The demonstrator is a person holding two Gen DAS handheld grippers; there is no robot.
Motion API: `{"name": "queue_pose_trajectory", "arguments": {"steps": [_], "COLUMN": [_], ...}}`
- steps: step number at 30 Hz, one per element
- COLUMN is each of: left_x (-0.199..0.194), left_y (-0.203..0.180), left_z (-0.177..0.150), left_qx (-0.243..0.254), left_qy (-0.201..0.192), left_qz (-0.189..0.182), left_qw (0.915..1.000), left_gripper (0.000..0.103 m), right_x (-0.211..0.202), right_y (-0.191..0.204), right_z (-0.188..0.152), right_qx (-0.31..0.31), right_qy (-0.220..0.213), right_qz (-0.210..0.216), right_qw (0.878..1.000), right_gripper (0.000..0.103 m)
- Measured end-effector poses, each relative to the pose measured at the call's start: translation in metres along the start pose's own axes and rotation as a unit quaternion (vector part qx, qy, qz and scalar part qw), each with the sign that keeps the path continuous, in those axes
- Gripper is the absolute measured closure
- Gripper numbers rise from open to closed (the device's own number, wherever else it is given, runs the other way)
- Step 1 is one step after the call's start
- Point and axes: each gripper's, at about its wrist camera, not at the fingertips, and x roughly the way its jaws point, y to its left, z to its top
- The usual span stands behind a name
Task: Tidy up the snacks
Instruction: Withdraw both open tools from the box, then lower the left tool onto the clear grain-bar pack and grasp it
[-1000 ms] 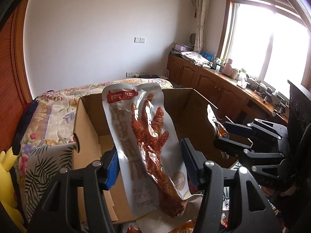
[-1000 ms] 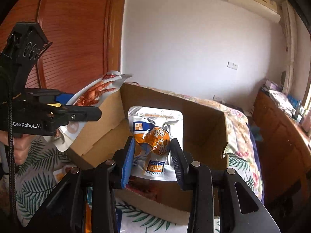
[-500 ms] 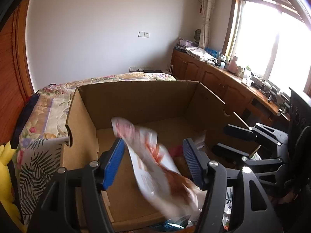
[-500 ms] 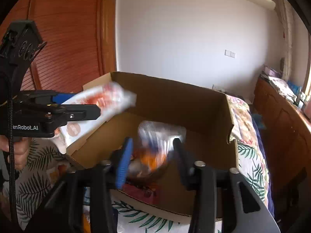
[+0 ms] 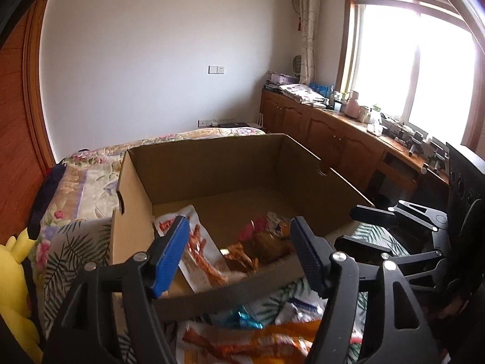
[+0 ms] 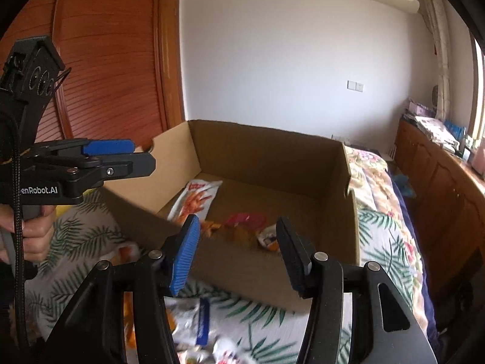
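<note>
An open cardboard box (image 5: 212,166) (image 6: 266,157) stands on the bed. Inside it lie a long silver pouch of red chicken feet (image 5: 197,251) (image 6: 197,197), a pink packet (image 5: 251,227) (image 6: 245,218) and an orange-and-white pouch (image 6: 268,238). My left gripper (image 5: 239,224) (image 6: 121,154) hovers at the box's near left rim; its jaws are opening and nothing is between them. My right gripper (image 6: 238,223) (image 5: 363,224) is open and holds nothing, just before the box's near wall.
Several loose snack packs (image 5: 242,339) (image 6: 194,318) lie on the leaf-print bedspread in front of the box. A yellow plush toy (image 5: 12,273) sits at the left. Wooden cabinets (image 5: 333,139) line the window wall. A hand (image 6: 33,230) grips the left gripper's handle.
Both grippers let go of their pouches, which fell into the box. The chicken feet pouch and the orange pouch now lie on the box floor. Both grippers drew back slightly.
</note>
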Motion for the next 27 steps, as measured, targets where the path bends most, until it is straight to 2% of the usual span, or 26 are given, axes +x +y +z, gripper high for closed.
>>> {"name": "queue_pose_trajectory", "arguments": {"steps": [11, 23, 27], "left_x": [-0.026, -0.018, -0.015], "left_y": [-0.016, -0.036, -0.037], "left_z": [-0.060, -0.126, -0.133], "left_qx": [-0.010, -0.012, -0.022], "left_qy": [0.022, 0.068, 0.076], "left_qz": [-0.001, 0.017, 0.017], "left_qw": [0.9997, 0.9974, 0.9967], "left_gripper": [0.034, 0.034, 0.034], "right_x": [-0.015, 0.002, 0.007], "right_y": [0.006, 0.006, 0.007], "right_z": [-0.052, -0.090, -0.095], "right_qx": [0.034, 0.055, 0.056], "right_qy": [0.036, 0.084, 0.095], "right_qz": [-0.012, -0.037, -0.041], "right_qw": [0.999, 0.994, 0.993], "right_gripper": [0.049, 0.049, 0.048]}}
